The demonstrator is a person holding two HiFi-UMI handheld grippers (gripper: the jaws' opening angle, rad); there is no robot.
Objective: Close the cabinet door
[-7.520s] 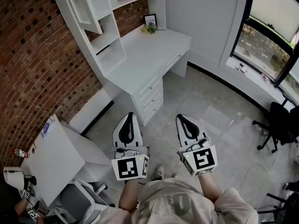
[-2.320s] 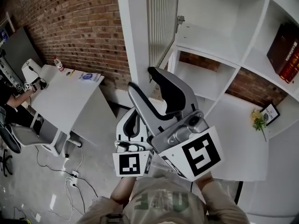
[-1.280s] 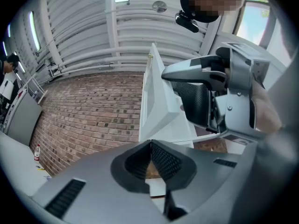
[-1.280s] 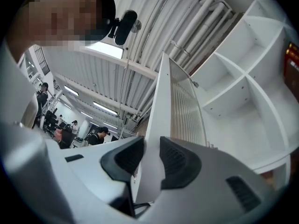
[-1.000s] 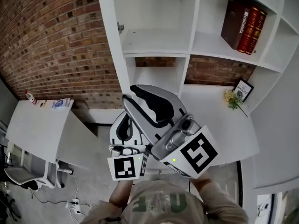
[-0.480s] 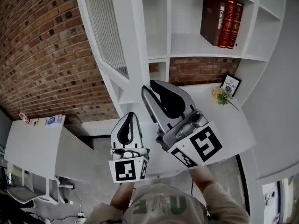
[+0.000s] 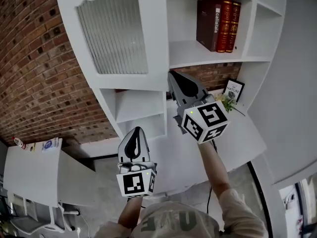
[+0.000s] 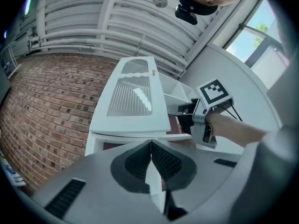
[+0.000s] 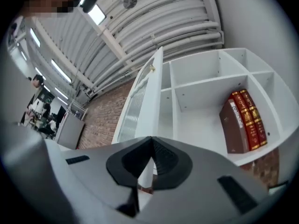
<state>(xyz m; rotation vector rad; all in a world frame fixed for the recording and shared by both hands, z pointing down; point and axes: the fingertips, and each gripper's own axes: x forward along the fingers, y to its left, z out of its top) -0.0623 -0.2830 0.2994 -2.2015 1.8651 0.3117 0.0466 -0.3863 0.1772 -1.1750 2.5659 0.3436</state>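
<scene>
The ribbed-glass cabinet door (image 7: pixel 115 33) stood upright at the far left, seemingly not quite shut. Its free edge lay just left of the right gripper (image 7: pixel 171 75), whose jaws had just closed on nothing. The left gripper (image 7: pixel 134 132), jaws together and empty, hung nearer. Lettering on the books (image 7: pixel 216 18) was too small to read.

left tool (image 8: pixel 151 143) jaws together, cabinet door (image 8: pixel 132 98) ahead, brick wall (image 8: pixel 46 101) beside

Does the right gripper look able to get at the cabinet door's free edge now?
Probably yes: the right gripper, shut, sits beside the edge of the cabinet door, nothing between them.
</scene>
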